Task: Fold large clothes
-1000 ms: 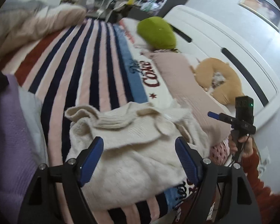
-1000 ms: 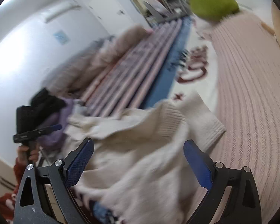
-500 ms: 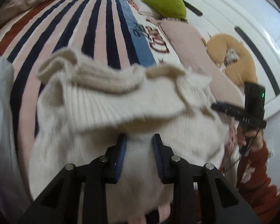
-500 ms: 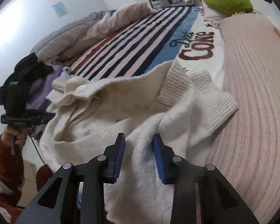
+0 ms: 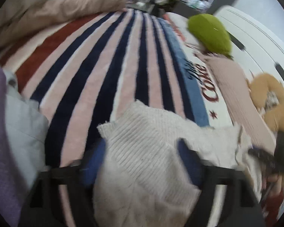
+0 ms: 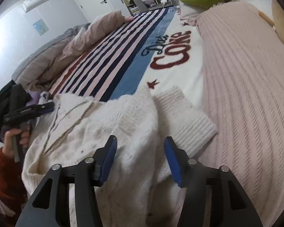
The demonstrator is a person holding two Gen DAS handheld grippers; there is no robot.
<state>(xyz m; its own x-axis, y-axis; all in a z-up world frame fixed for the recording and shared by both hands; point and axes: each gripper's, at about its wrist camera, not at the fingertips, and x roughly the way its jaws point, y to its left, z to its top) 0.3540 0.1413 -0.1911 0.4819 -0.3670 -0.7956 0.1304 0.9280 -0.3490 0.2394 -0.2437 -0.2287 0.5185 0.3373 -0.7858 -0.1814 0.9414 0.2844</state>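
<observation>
While the cream sweater (image 6: 108, 124) lies crumpled on the striped blanket (image 6: 126, 53) at the bed's near edge, right gripper (image 6: 140, 157) fingers stand wide over it, gripping nothing. Left gripper (image 5: 142, 162) blurred: fingers parted, knit bunched between; hold uncertain.

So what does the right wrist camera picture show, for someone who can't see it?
The right hand-held gripper hovers open over a rumpled cream knit sweater on a bed. Behind it lie a striped Diet Coke blanket and a pink knit throw; the left hand-held gripper shows at far left.
</observation>
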